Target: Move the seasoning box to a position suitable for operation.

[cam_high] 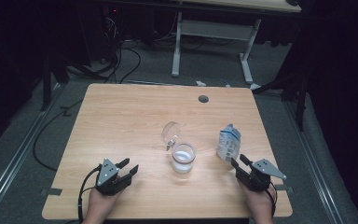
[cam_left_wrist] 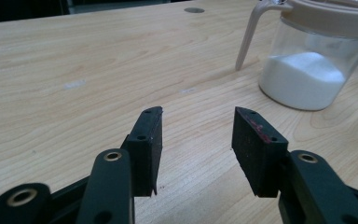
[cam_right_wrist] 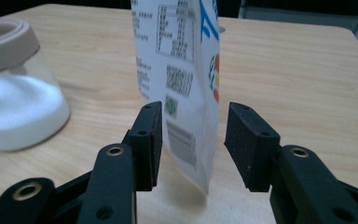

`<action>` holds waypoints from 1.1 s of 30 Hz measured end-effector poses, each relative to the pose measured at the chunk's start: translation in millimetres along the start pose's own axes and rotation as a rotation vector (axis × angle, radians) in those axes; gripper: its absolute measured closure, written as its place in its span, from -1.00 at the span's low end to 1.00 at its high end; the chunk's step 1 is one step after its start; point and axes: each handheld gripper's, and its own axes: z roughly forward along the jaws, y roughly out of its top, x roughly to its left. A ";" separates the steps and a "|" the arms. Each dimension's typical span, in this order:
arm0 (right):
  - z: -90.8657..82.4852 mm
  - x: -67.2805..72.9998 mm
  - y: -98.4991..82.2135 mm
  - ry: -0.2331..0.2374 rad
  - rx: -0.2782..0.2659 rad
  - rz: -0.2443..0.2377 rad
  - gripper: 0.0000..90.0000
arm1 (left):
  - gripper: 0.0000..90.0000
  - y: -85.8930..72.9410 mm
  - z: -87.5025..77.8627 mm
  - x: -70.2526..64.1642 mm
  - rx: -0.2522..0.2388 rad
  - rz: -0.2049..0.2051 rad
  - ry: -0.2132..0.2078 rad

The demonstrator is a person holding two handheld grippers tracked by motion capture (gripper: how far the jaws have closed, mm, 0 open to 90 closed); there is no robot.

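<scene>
So the white printed plastic pouch (cam_right_wrist: 182,70) stands upright on the light wooden table (cam_high: 121,121), its lower edge right between the right gripper (cam_right_wrist: 191,140) jaws. They're spread wide with gaps on both sides, so nothing's gripped. Off past its left jaw sits a clear glass jar (cam_high: 183,158) with white powder in the bottom, hinged lid (cam_high: 171,131) flipped open behind it. The left gripper (cam_left_wrist: 198,140) is wide open too, holding nothing, just bare wood between the jaws, with the jar ahead and beyond its right jaw.
</scene>
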 end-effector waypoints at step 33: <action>21.8 59.9 -2.8 0.116 0.081 -0.104 0.44 | 0.19 10.3 -6.3 -7.7 0.038 -0.045 -0.050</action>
